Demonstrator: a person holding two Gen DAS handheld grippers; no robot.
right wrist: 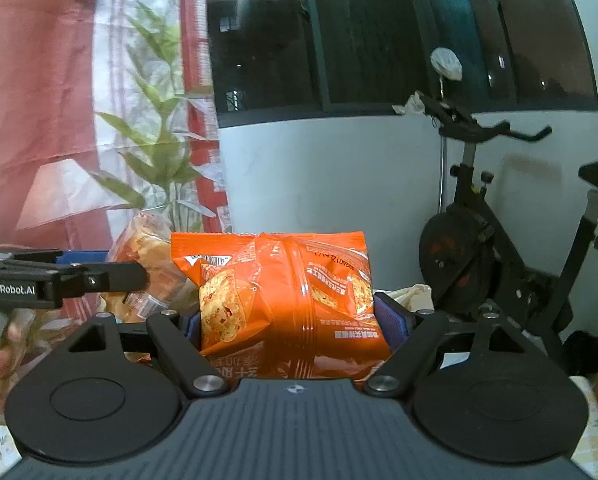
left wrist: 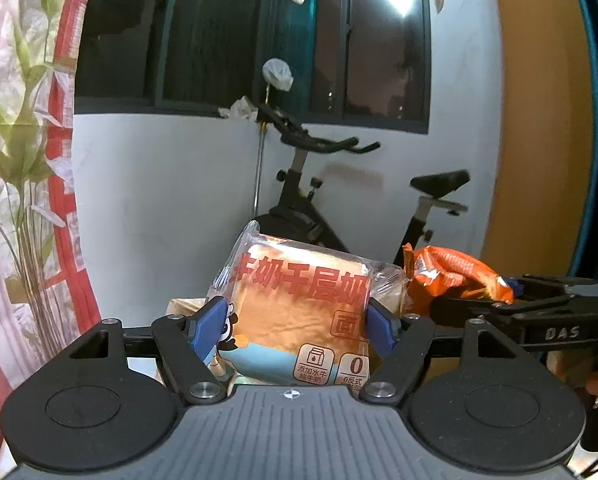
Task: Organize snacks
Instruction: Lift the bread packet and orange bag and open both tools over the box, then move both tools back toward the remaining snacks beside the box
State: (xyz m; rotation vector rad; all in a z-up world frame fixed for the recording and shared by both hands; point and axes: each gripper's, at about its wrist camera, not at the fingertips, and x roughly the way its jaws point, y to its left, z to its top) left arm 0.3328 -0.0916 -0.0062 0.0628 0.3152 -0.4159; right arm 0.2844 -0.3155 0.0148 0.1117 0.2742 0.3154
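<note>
Both packets are up in the air, and that is where the trouble could start — each is a slick, puffy wrapper pinched only at its sides. The left tool is clamped on the bread packet, its blue pads pressing into the two edges of the clear wrapper, and the right tool is clamped on the orange snack bag the same way. My guess is that a soft, air-filled bag like either of these could slide out between the pads if it is tipped or swung, or get crushed if the squeeze tightens. The two tools are held just beside each other — in the left view the orange bag sits right next to the bread, nearly touching — so a careless move could knock one packet against the other. Where they are meant to land is hidden below the frames; I cannot tell what lies under them. Ahead stands an exercise bike against the white wall, with a dark window above and a leafy curtain off to the left.
</note>
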